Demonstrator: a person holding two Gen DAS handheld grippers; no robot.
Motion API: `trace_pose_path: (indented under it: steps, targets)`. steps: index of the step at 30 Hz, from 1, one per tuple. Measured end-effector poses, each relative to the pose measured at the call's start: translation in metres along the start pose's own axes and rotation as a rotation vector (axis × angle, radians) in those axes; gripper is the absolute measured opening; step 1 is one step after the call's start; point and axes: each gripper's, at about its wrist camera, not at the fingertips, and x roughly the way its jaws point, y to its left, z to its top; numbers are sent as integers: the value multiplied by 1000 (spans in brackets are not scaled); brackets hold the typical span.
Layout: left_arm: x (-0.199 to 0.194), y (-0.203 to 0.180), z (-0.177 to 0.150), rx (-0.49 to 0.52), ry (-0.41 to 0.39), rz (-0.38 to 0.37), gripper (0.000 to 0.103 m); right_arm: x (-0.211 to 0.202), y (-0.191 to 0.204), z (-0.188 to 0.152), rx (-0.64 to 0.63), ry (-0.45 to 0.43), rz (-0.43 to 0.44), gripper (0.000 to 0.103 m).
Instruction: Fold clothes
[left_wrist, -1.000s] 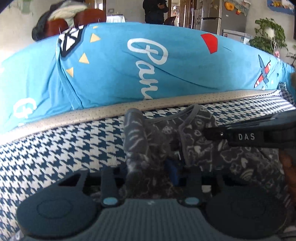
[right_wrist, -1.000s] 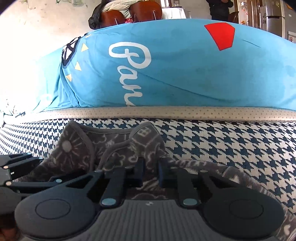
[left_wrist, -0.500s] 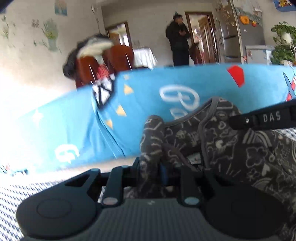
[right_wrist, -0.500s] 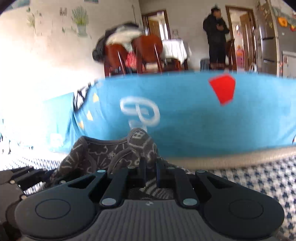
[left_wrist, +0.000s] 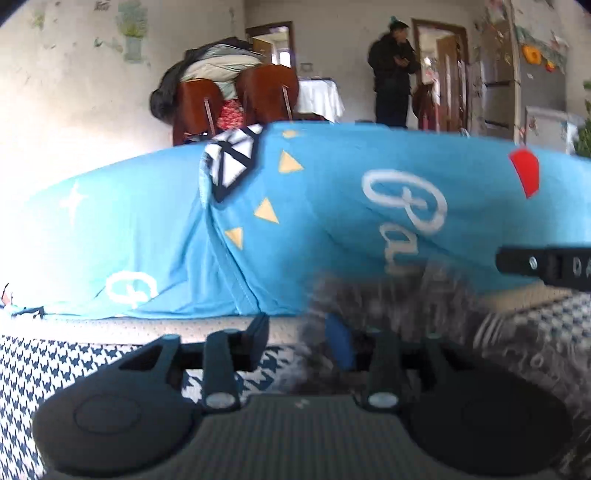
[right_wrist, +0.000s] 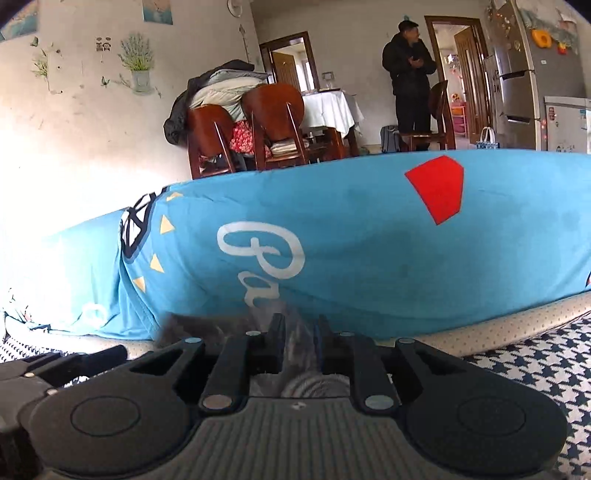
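Room: lived-in space with a pale wall carrying plant decals, 2 brown wooden chairs (right_wrist: 243, 129) heaped with coats and bedding, a table under a white cloth (right_wrist: 328, 107), and a steel fridge (right_wrist: 515, 74) at the right.
Person: someone in dark clothes (right_wrist: 408, 77) stands beside the doorway, well behind everything else.
Surface: houndstooth cover (right_wrist: 535, 365) in navy and white, edged by a beige dotted band.
Backdrop: blue sheet (right_wrist: 351, 236) with white script, yellow triangles and a red patch, draped over a long bulk just behind the band.
Garment: dark grey patterned garment (left_wrist: 424, 306), blurred, bunched low over the houndstooth in front of the blue sheet, filling the right half of the left wrist view.
Left gripper: left gripper (left_wrist: 299, 334) has its fingers spread apart; the left finger is over bare houndstooth, the right one, with a blue pad, is against the garment's edge. No cloth is pinched between them.
Right gripper: right gripper (right_wrist: 298, 334) has its fingers drawn close, pinching a narrow fold of the grey garment that rises between them.
Other tool in view: the right gripper's black side, partly lettered, shows at the right edge of the left wrist view; the left gripper's black body sits at the lower left of the right wrist view.
Containers: a small tote bag (right_wrist: 487, 142) stands by the fridge; its contents cannot be made out.
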Motion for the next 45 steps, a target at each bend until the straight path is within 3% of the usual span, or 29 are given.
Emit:
trace_pose_path:
  steps: [7, 16, 24, 35, 41, 45]
  targets:
    - [-21, 8, 4, -24, 6, -36, 49, -16, -2, -3, 16, 4, -5, 17]
    - [-51, 13, -19, -31, 67, -35, 54, -39, -4, -19, 32, 62, -12, 17]
    - [-80, 12, -39, -17, 91, -50, 67, -65, -15, -31, 90, 101, -41, 17]
    - [-125, 5, -64, -8, 114, -91, 74, -95, -61, -42, 88, 152, -149, 17]
    - [-128, -3, -72, 28, 128, -114, 74, -104, -90, -47, 84, 182, -213, 18]
    - [-125, -7, -76, 26, 150, -131, 74, -96, -109, -52, 80, 200, -245, 30]
